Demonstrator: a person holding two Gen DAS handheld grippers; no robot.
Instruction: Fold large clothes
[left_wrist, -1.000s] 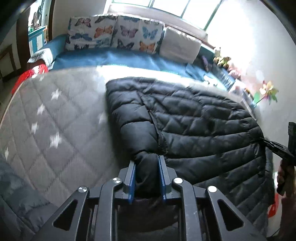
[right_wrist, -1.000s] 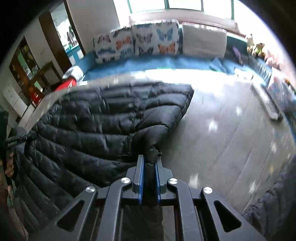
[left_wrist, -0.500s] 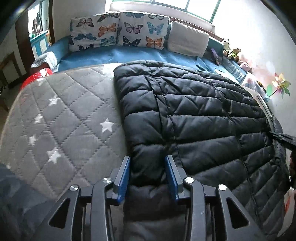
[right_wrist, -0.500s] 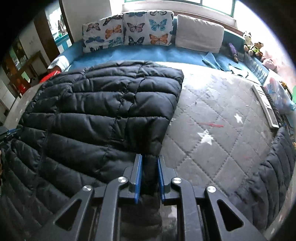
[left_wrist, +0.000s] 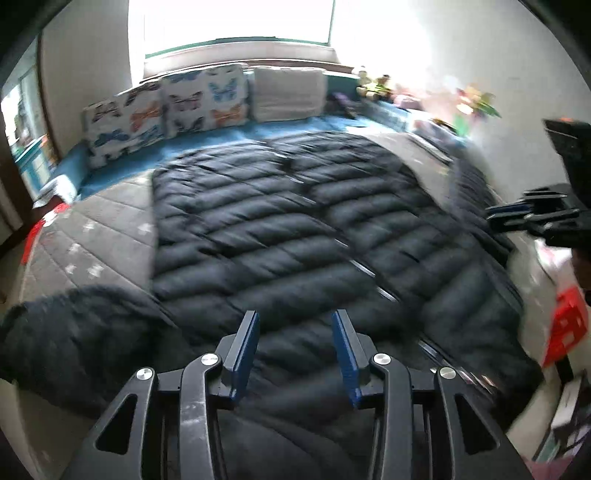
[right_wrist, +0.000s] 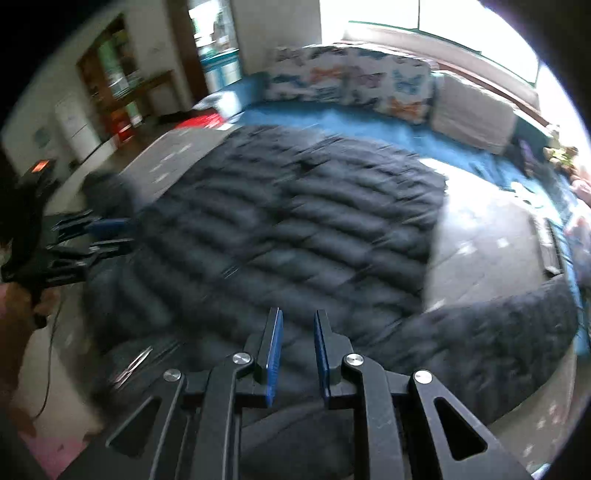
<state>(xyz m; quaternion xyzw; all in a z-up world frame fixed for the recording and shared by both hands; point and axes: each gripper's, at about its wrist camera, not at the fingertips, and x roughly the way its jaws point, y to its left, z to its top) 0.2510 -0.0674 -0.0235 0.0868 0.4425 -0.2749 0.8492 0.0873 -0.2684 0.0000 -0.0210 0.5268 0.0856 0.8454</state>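
The left gripper points down over the near hem of the black quilted jacket. Its jaws are opening, and the blue pads stand clear of the fabric with nothing pinched between them. The right gripper hangs over the same hem further along, its jaws only narrowly apart. The cloth shows through the slit and is not clamped. The jacket lies spread flat, front up, on the grey star-quilted mattress, with its zip line running away from the hem toward the cushions. Both views are smeared with motion blur, so the fine creases cannot be read. This looks like the end of the laying-out step: the garment has been let go and no fold is in it yet. The next move probably calls for each gripper to take a side edge or sleeve and carry it in over the middle, low enough to keep the puffy panels from sliding. Counted, there is one jacket, two grippers, two butterfly cushions and one plain pale cushion. One dark fuzzy bundle lies at the mattress's near edge, and I cannot tell whether it belongs to the jacket.
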